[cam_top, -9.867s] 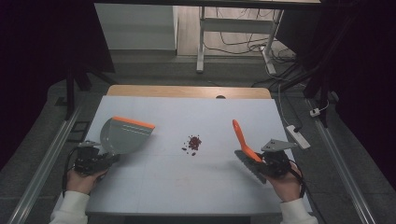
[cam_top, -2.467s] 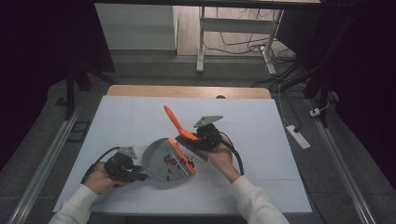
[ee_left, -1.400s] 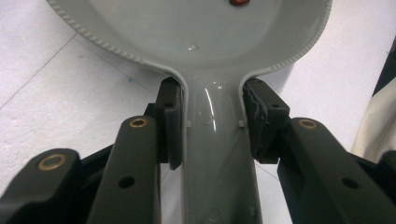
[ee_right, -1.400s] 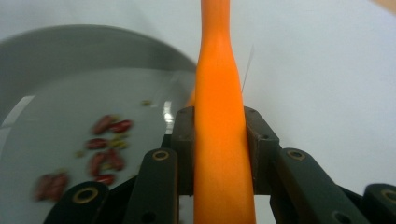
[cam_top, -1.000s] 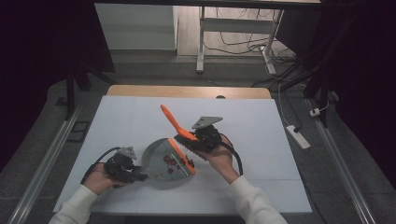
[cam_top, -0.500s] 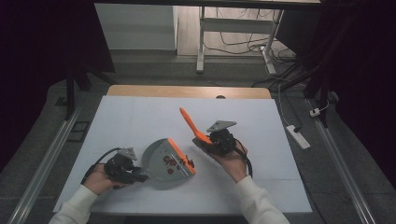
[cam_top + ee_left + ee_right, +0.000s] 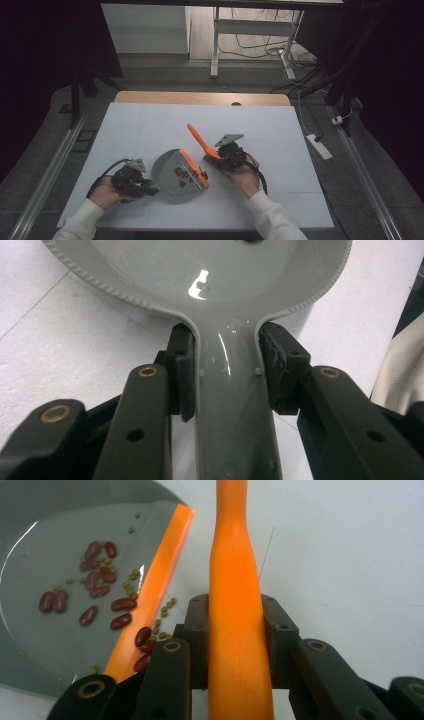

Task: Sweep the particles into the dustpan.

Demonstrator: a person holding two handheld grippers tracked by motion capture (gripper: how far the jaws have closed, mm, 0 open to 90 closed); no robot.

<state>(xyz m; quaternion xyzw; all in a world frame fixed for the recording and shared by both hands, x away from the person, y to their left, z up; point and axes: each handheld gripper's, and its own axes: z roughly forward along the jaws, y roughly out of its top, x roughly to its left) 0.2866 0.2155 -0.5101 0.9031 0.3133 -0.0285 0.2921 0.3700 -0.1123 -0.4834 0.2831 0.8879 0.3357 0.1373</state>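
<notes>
Two light, stiff plastic tools: my left tongs (image 7: 227, 380) pinch the grey dustpan's (image 7: 175, 172) neck, right tongs (image 7: 235, 625) clamp the slick orange brush handle (image 7: 235, 580); loose beans (image 7: 95, 590) roll easily

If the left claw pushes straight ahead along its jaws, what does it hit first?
Nothing new: the left claw is already shut on the dustpan handle, so the pan itself lies dead ahead and would slide with it. Beyond the pan's orange lip, the right claw with the brush looks next in line, though depth is unclear.
</notes>
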